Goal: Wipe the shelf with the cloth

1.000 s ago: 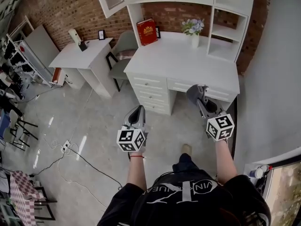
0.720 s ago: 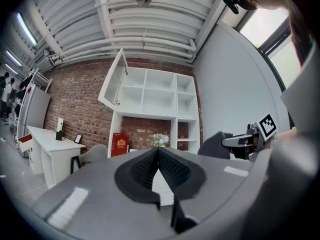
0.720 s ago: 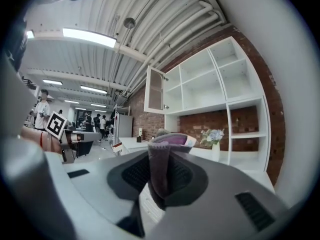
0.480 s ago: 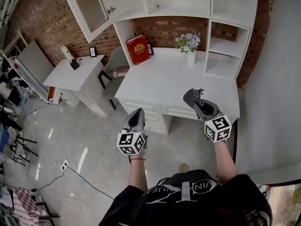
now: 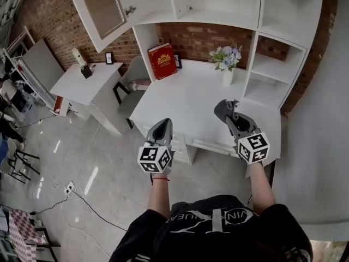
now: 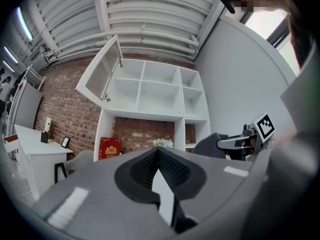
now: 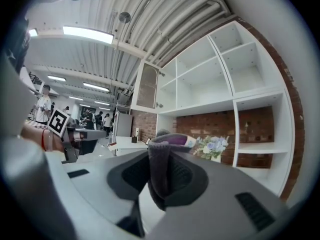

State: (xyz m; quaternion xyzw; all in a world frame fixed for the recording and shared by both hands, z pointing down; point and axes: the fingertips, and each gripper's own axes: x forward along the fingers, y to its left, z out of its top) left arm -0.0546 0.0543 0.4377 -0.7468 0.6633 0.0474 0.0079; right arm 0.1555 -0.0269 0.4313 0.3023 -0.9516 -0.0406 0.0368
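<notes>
Right gripper [image 5: 227, 109] fingers clamp dark grey cloth [image 7: 156, 171], level toward white shelf unit [image 5: 271, 65] at 1 o'clock, ready for wiping | left gripper [image 6: 159, 154] fingers together, empty

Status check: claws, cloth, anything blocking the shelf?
Left claw shut, empty. Right claw shut on cloth. Shelf not yet touched. Flower vase stands beside it, not inside.

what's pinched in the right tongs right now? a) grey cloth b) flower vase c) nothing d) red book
a: the right gripper view shows the right tongs closed on a folded grey cloth that sticks up between the two jaws.
</notes>
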